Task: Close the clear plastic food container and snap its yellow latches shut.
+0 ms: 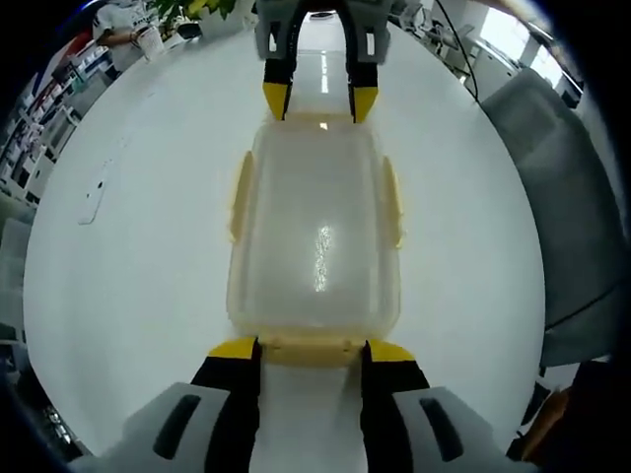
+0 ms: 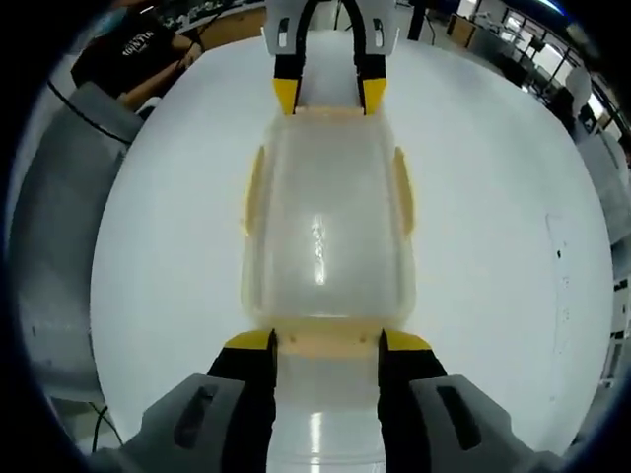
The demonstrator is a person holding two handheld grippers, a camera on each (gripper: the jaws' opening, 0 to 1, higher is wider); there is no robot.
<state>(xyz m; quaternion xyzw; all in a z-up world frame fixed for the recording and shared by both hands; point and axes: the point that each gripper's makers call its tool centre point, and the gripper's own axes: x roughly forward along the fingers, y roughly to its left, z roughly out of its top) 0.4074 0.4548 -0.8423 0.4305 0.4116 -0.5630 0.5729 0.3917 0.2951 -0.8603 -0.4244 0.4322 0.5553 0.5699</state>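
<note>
Clear plastic, slightly milky, makes up the food container (image 1: 315, 241), which lies on the white counter (image 1: 138, 266) straight ahead of the left hand-held gripper (image 1: 312, 350) and between it and the right hand-held gripper (image 2: 326, 342) facing it from the far end. The lid looks already seated on the box. Each hand-held gripper stands released, its yellow-tipped jaws parted to either side of an end latch: the left one's near latch (image 1: 312, 347) sits between its tips, and the right one's near latch (image 2: 328, 341) likewise. Two more yellow latches run along the long sides, one (image 1: 240, 195) and the other (image 1: 392, 200), and both look splayed outward, so probably not snapped.

The step in hand seems to be pressing the end latches down. To do it well, I would keep both hand-held grippers working against each other so the light box cannot slide on the smooth counter, push each flap toward the box wall squarely, not from a corner, and check the lid stays flat before turning to the side latches.
</note>
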